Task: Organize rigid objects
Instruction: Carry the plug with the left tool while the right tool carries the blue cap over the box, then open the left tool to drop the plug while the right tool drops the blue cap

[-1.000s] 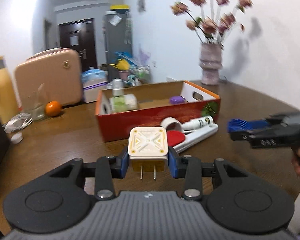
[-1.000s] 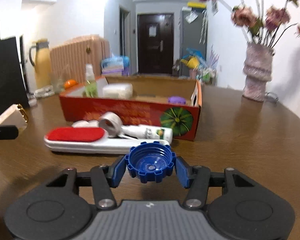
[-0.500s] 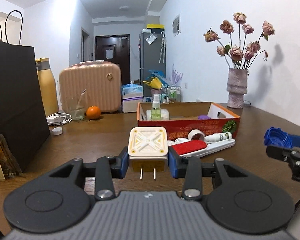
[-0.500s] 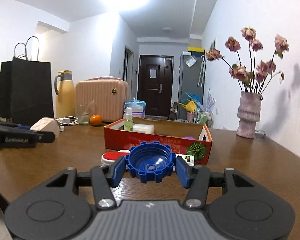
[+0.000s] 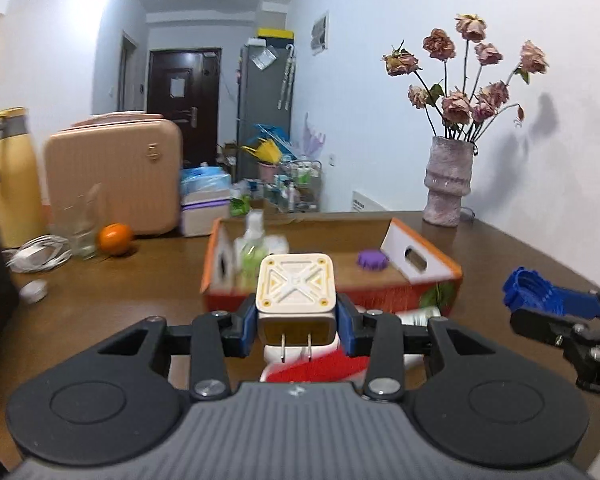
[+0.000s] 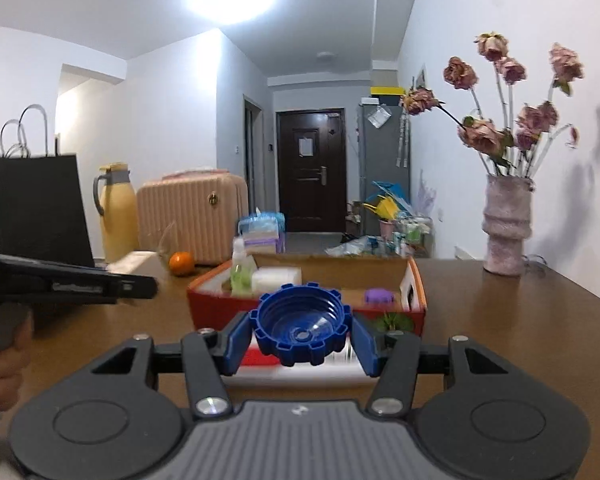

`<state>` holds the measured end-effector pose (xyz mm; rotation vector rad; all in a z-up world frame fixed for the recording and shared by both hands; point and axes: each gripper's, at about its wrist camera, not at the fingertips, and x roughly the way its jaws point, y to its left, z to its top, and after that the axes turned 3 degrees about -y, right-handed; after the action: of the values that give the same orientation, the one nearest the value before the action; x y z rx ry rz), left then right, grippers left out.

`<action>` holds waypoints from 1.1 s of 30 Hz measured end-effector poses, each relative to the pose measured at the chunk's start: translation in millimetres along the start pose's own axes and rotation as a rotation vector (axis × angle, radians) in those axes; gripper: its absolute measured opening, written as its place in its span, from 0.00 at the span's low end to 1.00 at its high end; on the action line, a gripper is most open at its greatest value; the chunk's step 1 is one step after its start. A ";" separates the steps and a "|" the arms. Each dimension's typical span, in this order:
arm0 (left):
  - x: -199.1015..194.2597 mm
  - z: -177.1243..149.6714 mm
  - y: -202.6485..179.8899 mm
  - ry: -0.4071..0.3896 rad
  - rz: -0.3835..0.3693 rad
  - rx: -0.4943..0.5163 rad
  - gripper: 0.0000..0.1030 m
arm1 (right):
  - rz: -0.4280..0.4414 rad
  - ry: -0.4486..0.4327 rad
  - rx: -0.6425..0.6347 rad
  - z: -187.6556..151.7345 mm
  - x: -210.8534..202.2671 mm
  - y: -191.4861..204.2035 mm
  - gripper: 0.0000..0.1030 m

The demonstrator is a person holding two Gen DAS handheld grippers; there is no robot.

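Note:
My left gripper [image 5: 296, 326] is shut on a cream plug adapter [image 5: 296, 290], prongs facing me, held above the table just in front of the orange cardboard box [image 5: 428, 252]. My right gripper [image 6: 300, 336] is shut on a blue bottle cap [image 6: 300, 326], held in front of the same box [image 6: 204, 300]. The cap also shows at the right of the left wrist view [image 5: 528, 290]. In the box are a green spray bottle [image 5: 252, 252], a white pack [image 6: 276, 278] and a purple cap [image 5: 372, 259]. A red-and-white lint brush [image 5: 312, 368] lies before the box.
A brown wooden table [image 5: 100, 300] carries an orange [image 5: 115, 238], a glass [image 5: 82, 224], white cable [image 5: 36, 254], a yellow jug [image 5: 10, 176], a pink suitcase [image 5: 116, 172] and a flower vase [image 5: 448, 184]. A black bag [image 6: 40, 208] stands at left.
Both grippers have risen and moved toward the box, which now looks closer and is seen from higher up. Each keeps its object.

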<state>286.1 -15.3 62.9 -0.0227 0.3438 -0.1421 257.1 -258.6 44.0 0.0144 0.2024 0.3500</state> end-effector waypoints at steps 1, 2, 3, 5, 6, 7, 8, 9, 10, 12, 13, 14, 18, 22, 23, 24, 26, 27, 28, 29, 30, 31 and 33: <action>20.7 13.3 -0.6 0.010 -0.009 -0.005 0.38 | 0.006 0.003 0.000 7.7 14.0 -6.9 0.52; 40.0 24.5 -1.9 0.016 -0.003 -0.008 0.38 | 0.009 0.007 -0.004 16.6 31.4 -14.3 0.52; 59.7 34.8 -4.1 0.026 -0.001 0.000 0.38 | 0.011 0.019 -0.007 26.4 52.6 -22.6 0.52; 104.3 53.0 -7.4 0.067 0.003 -0.008 0.38 | 0.020 0.052 0.005 43.1 93.5 -38.4 0.52; 127.9 60.6 -8.4 0.102 0.006 -0.018 0.38 | 0.030 0.082 0.032 51.6 120.6 -49.3 0.52; 149.8 65.6 -10.1 0.132 0.009 -0.023 0.38 | 0.039 0.109 0.066 57.4 144.1 -59.6 0.52; 172.7 68.5 -11.9 0.161 0.010 -0.026 0.38 | 0.045 0.132 0.115 61.9 168.3 -71.5 0.52; 196.1 69.3 -13.6 0.203 0.015 -0.029 0.38 | 0.052 0.164 0.176 65.1 197.0 -85.3 0.52; 217.5 69.3 -14.0 0.245 0.021 -0.031 0.38 | 0.057 0.196 0.226 66.3 220.9 -96.5 0.52; 257.1 68.4 -11.3 0.316 0.019 -0.062 0.38 | 0.065 0.273 0.323 64.4 267.3 -116.0 0.52; 274.2 67.8 -9.8 0.349 0.024 -0.068 0.38 | 0.056 0.308 0.346 61.4 285.9 -121.8 0.52; 290.8 66.4 -8.5 0.381 0.036 -0.073 0.38 | 0.034 0.347 0.356 57.0 304.6 -125.9 0.52; 336.8 56.1 -10.5 0.438 0.091 -0.038 0.38 | -0.030 0.449 0.368 42.1 360.2 -131.3 0.52; 336.0 61.4 -18.1 0.400 0.103 0.023 0.58 | -0.060 0.499 0.358 35.7 386.2 -126.7 0.64; 334.9 65.5 -21.3 0.380 0.118 0.042 0.63 | -0.072 0.502 0.358 36.8 387.9 -127.1 0.75; 331.8 66.5 -22.6 0.362 0.118 0.058 0.63 | -0.076 0.486 0.363 38.7 386.6 -126.5 0.76; 324.0 70.9 -22.8 0.355 0.115 0.066 0.63 | -0.076 0.479 0.351 44.2 380.9 -123.0 0.76; 318.7 73.6 -20.1 0.357 0.108 0.055 0.64 | -0.082 0.471 0.338 48.6 375.7 -121.9 0.76; 312.8 76.8 -18.2 0.358 0.105 0.046 0.66 | -0.089 0.465 0.324 52.8 369.6 -120.6 0.76; 303.7 81.6 -16.0 0.352 0.106 0.036 0.71 | -0.094 0.458 0.314 57.9 363.0 -121.0 0.76; 293.0 84.8 -13.3 0.337 0.108 0.025 0.74 | -0.099 0.450 0.302 63.8 355.1 -121.2 0.79; 282.5 88.4 -12.5 0.322 0.107 0.018 0.78 | -0.106 0.449 0.289 68.3 347.3 -121.1 0.80; 258.3 95.0 -11.0 0.311 0.092 0.039 0.81 | -0.126 0.456 0.254 77.1 328.1 -121.0 0.82</action>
<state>557.3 -63.3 66.5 0.0540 0.6516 -0.0602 615.2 -258.5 49.8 0.1725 0.6957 0.1959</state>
